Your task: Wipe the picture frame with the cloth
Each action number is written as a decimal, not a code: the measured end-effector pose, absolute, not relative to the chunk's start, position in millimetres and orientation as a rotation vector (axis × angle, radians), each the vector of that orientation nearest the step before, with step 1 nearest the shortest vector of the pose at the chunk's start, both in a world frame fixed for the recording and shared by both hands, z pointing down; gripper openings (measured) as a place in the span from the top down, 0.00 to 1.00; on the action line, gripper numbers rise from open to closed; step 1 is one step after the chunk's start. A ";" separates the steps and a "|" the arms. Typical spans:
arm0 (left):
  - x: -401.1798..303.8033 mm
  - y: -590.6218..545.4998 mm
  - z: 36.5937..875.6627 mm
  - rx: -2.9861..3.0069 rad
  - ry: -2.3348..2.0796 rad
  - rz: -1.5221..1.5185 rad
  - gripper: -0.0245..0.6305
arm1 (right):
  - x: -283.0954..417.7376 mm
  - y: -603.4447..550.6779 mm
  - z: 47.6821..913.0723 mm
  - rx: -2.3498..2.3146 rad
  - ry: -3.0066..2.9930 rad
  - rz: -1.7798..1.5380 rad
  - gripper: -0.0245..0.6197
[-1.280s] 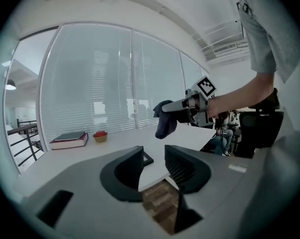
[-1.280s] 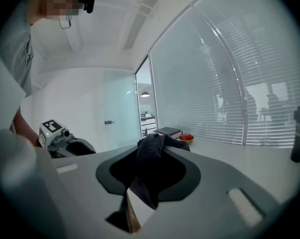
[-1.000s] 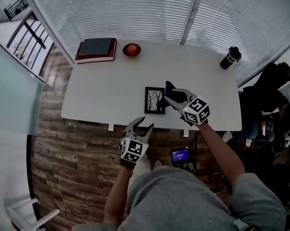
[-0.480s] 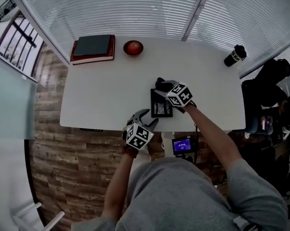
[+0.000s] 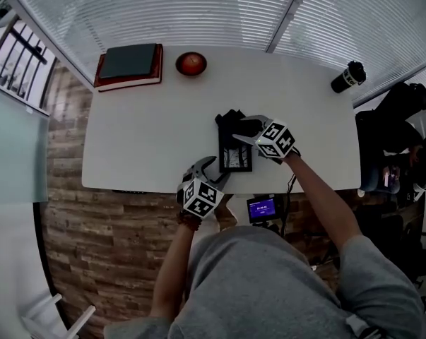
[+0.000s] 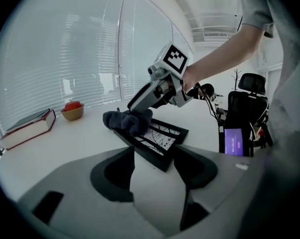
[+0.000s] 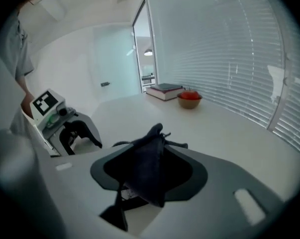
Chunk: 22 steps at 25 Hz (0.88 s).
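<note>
In the head view we find the picture frame (image 5: 236, 159) flat just below centre, near the white table (image 5: 142, 133)'s front edge. Its top end is hidden under the dark cloth (image 5: 230, 121) and the right gripper (image 5: 244, 131), the left gripper (image 5: 211, 169) waits at the edge, and bare tabletop lies to the left. In the left gripper view its jaws are opening on nothing, the frame's near corner shows beyond the gap, and we cannot read the purple screen (image 6: 237, 142) at right. In the right gripper view the jaws are opening with the cloth between them, unclamped, covering most of the frame.
</note>
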<state>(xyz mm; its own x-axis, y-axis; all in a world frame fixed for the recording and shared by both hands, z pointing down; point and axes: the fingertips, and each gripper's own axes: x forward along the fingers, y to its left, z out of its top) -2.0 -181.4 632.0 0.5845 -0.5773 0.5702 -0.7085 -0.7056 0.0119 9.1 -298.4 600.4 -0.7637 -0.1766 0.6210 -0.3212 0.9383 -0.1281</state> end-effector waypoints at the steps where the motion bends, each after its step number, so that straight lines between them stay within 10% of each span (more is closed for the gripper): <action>1: -1.6 -180.9 632.8 2.577 -1.062 0.807 0.57 | 10.5 -297.5 610.6 0.362 -2.426 0.317 0.68; 22: -2.0 -163.6 657.4 2.469 -0.817 1.056 0.57 | -29.4 -286.0 635.8 0.351 -2.242 0.367 0.73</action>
